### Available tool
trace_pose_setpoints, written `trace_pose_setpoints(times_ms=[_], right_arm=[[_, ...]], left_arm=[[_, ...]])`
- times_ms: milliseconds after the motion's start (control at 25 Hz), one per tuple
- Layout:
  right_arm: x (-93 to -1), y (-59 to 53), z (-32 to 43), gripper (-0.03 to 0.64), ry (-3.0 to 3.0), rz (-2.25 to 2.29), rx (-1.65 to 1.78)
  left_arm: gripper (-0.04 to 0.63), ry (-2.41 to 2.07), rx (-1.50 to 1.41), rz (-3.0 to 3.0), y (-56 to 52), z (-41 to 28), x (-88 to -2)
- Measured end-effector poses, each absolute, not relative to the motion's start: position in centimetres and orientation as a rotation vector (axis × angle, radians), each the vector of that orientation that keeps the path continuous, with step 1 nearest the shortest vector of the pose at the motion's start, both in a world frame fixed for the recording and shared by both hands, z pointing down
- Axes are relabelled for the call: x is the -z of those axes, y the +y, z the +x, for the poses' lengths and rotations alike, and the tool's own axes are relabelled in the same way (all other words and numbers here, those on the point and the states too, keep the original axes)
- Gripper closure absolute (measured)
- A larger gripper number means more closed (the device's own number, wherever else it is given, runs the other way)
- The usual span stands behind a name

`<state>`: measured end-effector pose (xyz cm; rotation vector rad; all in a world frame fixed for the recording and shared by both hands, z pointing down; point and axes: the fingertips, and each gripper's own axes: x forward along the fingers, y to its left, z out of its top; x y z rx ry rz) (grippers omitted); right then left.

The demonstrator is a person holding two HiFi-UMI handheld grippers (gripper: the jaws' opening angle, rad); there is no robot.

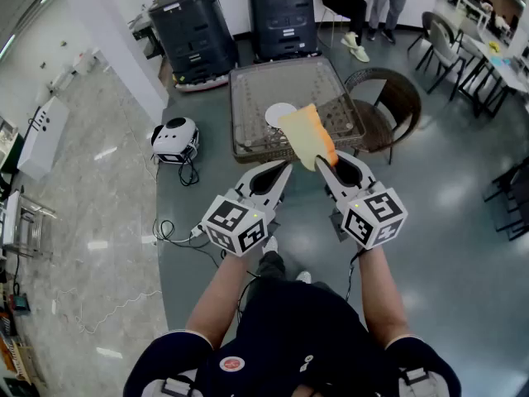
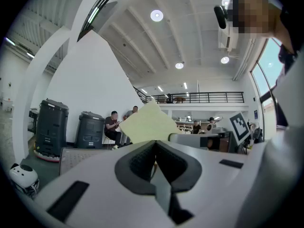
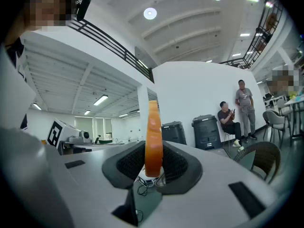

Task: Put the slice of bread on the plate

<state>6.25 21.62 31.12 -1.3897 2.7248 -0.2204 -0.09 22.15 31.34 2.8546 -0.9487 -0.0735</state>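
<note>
The slice of bread (image 1: pixel 307 135), pale yellow with an orange crust, stands upright in my right gripper (image 1: pixel 325 162), whose jaws are shut on its lower edge. In the right gripper view the slice of bread (image 3: pixel 153 137) shows edge-on between the pads. My left gripper (image 1: pixel 285 169) is held level beside it, shut with nothing in it; in the left gripper view the slice's flat face (image 2: pixel 147 123) rises just beyond the closed jaws. A small white plate (image 1: pixel 278 114) lies on the square table (image 1: pixel 248 89) ahead, partly hidden behind the bread.
A wicker chair (image 1: pixel 390 106) stands at the table's right. Two black bin-like machines (image 1: pixel 192 27) (image 1: pixel 283 11) stand behind it. A white round device (image 1: pixel 174 137) with cables lies on the floor at the left. People sit and stand at the back (image 1: pixel 351 7).
</note>
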Motion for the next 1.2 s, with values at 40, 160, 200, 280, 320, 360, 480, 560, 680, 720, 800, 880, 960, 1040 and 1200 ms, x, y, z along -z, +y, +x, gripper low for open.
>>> trace_pose_setpoints(times_ms=[40, 160, 200, 280, 320, 360, 480, 560, 680, 720, 800, 880, 960, 1040, 1200], right_arm=[[-31.2, 21.6, 6.3, 0.522, 2.727, -1.389, 0.219], [-31.3, 21.5, 6.3, 0.522, 2.736, -1.387, 0.214], [-31.3, 21.5, 6.3, 0.522, 2.739, -1.387, 0.212], [-31.3, 21.4, 6.2, 0.522, 2.745, -1.387, 0.205], [-31.3, 21.4, 6.3, 0.522, 2.747, -1.388, 0.201], [-31.3, 21.4, 6.3, 0.522, 2.748, -1.387, 0.199], [-31.4, 21.4, 6.5, 0.522, 2.746, -1.382, 0.198], [-31.4, 21.5, 6.5, 0.522, 2.745, -1.385, 0.192], [-31.7, 21.4, 6.9, 0.522, 2.742, -1.393, 0.189], [-31.8, 21.4, 7.1, 0.522, 2.74, -1.396, 0.192], [-32.0, 21.1, 7.5, 0.522, 2.735, -1.402, 0.197], [-32.1, 20.7, 7.4, 0.522, 2.733, -1.404, 0.199], [-32.2, 20.1, 7.2, 0.522, 2.736, -1.395, 0.198], [-32.2, 19.3, 7.0, 0.522, 2.739, -1.386, 0.194], [-32.3, 17.0, 6.8, 0.522, 2.741, -1.391, 0.202]], left_arm=[[0.589, -0.949, 0.074, 2.854, 22.1, 0.0, -31.4], [0.589, -0.95, 0.073, 2.854, 22.0, 0.1, -31.5], [0.589, -0.95, 0.071, 2.854, 21.9, 0.1, -31.5], [0.589, -0.95, 0.069, 2.854, 21.8, 0.2, -31.5], [0.589, -0.949, 0.067, 2.853, 21.8, 0.3, -31.5], [0.589, -0.949, 0.066, 2.853, 21.8, 0.3, -31.5], [0.589, -0.95, 0.059, 2.85, 21.8, 0.5, -31.7], [0.589, -0.948, 0.054, 2.848, 21.8, 0.5, -31.9], [0.589, -0.942, 0.053, 2.85, 21.6, 0.7, -32.1], [0.589, -0.94, 0.054, 2.852, 21.6, 0.9, -32.2], [0.589, -0.936, 0.056, 2.854, 21.4, 1.2, -32.3], [0.589, -0.936, 0.059, 2.853, 21.1, 1.0, -32.5], [0.589, -0.943, 0.063, 2.846, 20.5, 0.7, -32.8], [0.589, -0.952, 0.07, 2.839, 19.7, 0.4, -32.9], [0.589, -0.958, 0.082, 2.828, 17.2, 0.0, -33.0]])
